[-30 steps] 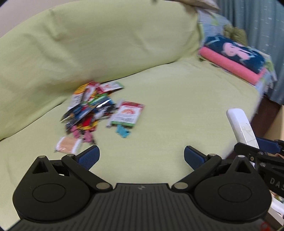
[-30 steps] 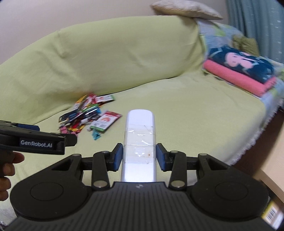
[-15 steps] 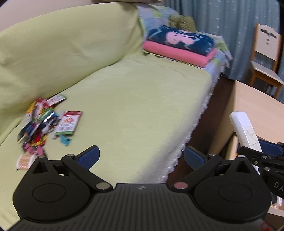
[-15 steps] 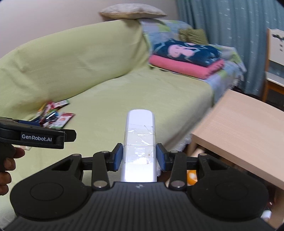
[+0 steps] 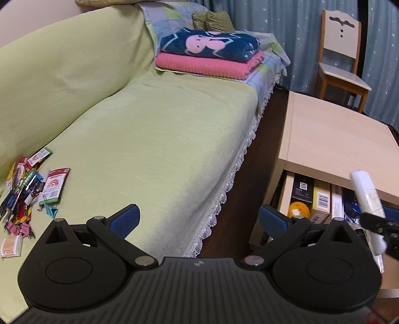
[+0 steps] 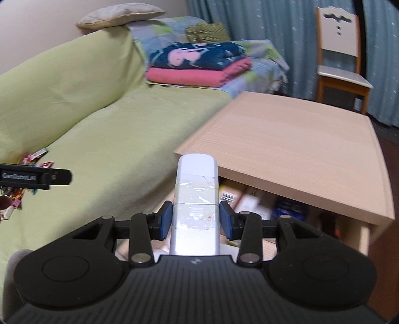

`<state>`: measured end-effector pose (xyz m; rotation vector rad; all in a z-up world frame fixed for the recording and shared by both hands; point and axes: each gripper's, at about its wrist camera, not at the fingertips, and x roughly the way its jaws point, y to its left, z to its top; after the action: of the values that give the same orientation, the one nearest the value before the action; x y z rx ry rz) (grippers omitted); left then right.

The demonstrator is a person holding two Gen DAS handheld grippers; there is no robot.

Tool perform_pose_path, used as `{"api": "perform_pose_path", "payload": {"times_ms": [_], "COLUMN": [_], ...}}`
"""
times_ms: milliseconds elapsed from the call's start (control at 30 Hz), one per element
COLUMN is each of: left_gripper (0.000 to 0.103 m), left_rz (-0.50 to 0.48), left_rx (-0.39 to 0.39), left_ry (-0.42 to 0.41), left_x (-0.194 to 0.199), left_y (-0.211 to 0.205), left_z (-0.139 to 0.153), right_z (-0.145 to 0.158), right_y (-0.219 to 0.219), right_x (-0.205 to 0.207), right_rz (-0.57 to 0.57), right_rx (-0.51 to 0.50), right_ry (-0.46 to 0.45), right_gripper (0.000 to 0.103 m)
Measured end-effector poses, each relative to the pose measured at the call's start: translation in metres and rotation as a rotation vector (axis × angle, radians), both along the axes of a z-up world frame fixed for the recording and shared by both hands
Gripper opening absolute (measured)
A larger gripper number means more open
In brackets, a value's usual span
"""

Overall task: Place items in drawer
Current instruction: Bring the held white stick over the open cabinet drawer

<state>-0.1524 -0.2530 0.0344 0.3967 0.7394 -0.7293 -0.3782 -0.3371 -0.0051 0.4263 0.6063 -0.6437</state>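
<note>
My right gripper point(image 6: 195, 219) is shut on a white remote control point(image 6: 197, 197) patched with clear tape, held above the open drawer point(image 6: 251, 199) under the light wooden table point(image 6: 299, 139). In the left wrist view the same remote point(image 5: 366, 197) shows at the right edge over the drawer point(image 5: 314, 199), which holds boxes and an orange item. My left gripper point(image 5: 199, 218) is open and holds nothing, hovering over the sofa's front edge. A pile of small packets point(image 5: 30, 184) lies on the green sofa cover at the left.
Folded pink and navy blankets point(image 5: 209, 52) rest at the sofa's far end. A wooden chair point(image 5: 341, 59) stands before blue curtains behind the table. A dark gap of floor point(image 5: 261, 139) separates sofa and table. A cushion point(image 6: 119, 16) sits atop the sofa back.
Both grippers have swung right, away from the packet pile toward the table. The open drawer has come into view, and the right gripper has carried the remote over it.
</note>
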Motion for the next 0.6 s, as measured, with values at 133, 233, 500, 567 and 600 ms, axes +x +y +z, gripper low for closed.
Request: {"api": "perform_pose_path", "payload": {"times_ms": [133, 233, 500, 567, 600], "left_gripper": [0.102, 0.102, 0.102, 0.102, 0.102], "left_rz": [-0.012, -0.024, -0.067, -0.069, -0.069], "left_rx": [0.023, 0.036, 0.079, 0.087, 0.092], "left_ry": [-0.001, -0.001, 0.003, 0.003, 0.003], "left_x": [-0.003, -0.007, -0.016, -0.017, -0.017], "left_y": [-0.01, -0.017, -0.037, -0.039, -0.04], "left_z": [-0.005, -0.008, -0.017, -0.019, -0.02], "right_z": [-0.008, -0.013, -0.037, -0.041, -0.043], "right_y": [-0.015, -0.026, -0.049, -0.052, -0.054], "right_x": [-0.016, -0.024, -0.014, -0.006, -0.002], "right_rz": [0.014, 0.037, 0.231, 0.285, 0.31], "right_rx": [0.02, 0.036, 0.118, 0.135, 0.144], "right_ry": [0.019, 0.035, 0.092, 0.105, 0.108], "right_gripper": [0.037, 0.037, 0.037, 0.037, 0.037]}}
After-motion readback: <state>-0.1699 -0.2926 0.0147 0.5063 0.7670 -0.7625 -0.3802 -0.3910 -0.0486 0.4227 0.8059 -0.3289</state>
